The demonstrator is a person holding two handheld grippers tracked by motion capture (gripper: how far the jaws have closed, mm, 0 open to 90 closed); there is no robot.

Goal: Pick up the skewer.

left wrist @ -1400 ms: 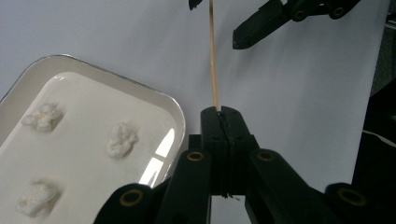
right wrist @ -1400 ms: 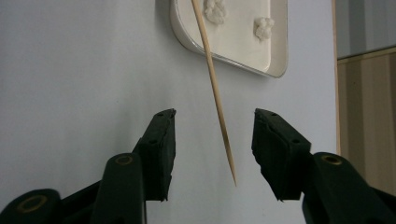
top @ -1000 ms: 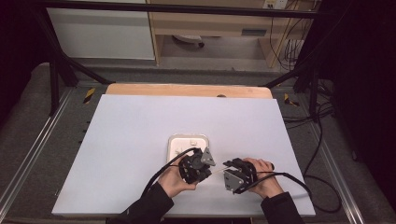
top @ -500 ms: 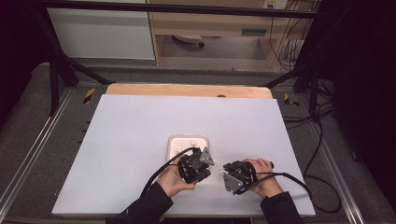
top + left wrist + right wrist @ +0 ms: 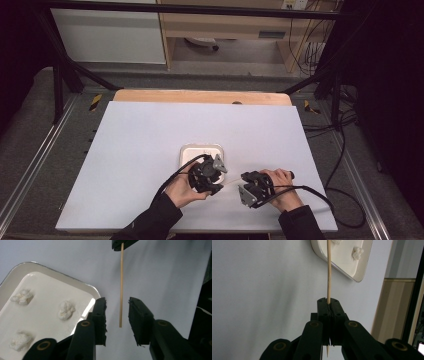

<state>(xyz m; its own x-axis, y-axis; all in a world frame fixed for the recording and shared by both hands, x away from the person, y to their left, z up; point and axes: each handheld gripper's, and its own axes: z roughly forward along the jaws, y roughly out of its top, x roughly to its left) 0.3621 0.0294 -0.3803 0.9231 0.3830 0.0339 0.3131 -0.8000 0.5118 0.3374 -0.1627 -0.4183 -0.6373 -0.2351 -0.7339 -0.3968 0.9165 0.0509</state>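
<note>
Skewer (image 5: 328, 270) clamped in right gripper (image 5: 329, 302); left gripper (image 5: 117, 308) jaws just opened around its free end, not touching.

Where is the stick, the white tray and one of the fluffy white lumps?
stick (image 5: 121, 290), left gripper view, middle of its shaft.
white tray (image 5: 86, 286), left gripper view, its rim by the corner.
fluffy white lump (image 5: 66, 310), left gripper view, its middle, the one nearest the jaws.

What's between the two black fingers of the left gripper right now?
In the left gripper view, the free end of the thin wooden skewer hangs untouched between the open left gripper fingers; the right gripper clamps it.
</note>
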